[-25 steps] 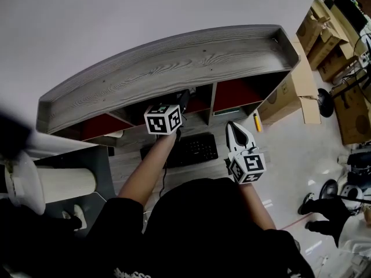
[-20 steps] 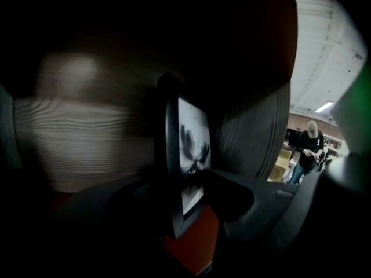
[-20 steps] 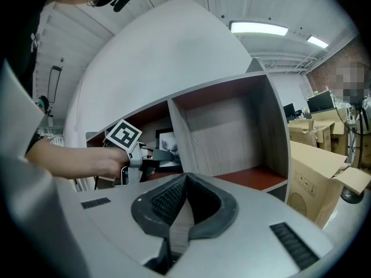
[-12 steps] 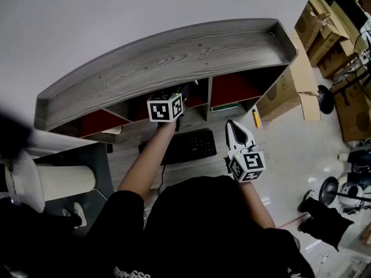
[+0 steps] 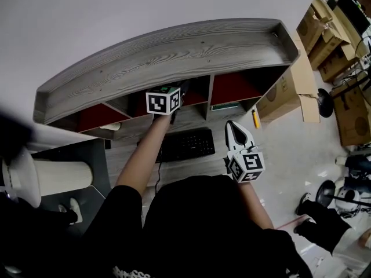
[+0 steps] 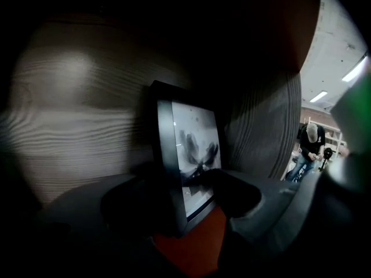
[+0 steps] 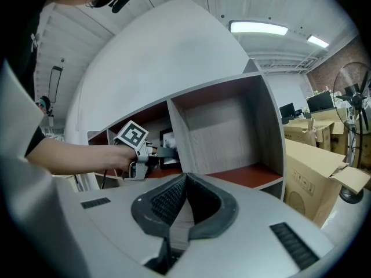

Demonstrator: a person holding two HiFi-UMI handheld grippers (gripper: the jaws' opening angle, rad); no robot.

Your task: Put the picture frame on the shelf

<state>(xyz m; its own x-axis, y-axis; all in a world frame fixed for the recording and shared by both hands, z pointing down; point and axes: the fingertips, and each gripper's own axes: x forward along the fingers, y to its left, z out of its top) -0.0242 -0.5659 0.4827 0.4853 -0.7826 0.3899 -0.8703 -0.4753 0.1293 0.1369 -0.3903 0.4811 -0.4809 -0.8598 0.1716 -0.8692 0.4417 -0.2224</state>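
The black picture frame (image 6: pixel 194 149) stands upright on the red floor of the middle compartment of the grey wooden shelf (image 5: pixel 174 57). My left gripper (image 6: pixel 185 198) reaches into that compartment, and its jaws are opening with the frame between them. The right pad (image 6: pixel 232 193) stands apart from the glass. In the head view only the left gripper's marker cube (image 5: pixel 163 102) shows at the shelf's edge. From the right gripper view the frame (image 7: pixel 168 139) shows behind the left gripper (image 7: pixel 164 153). My right gripper (image 5: pixel 233 127) hangs above the desk, shut on nothing.
A black keyboard (image 5: pixel 186 145) lies on the desk below the shelf, with a yellow object (image 5: pixel 255 120) to its right. Cardboard boxes (image 5: pixel 301 86) stand right of the shelf. A white cylinder (image 5: pixel 61 178) is at the left. A person (image 6: pixel 310 149) stands far off.
My left gripper has moved forward, deeper under the shelf's top. The right gripper has stayed where it was.
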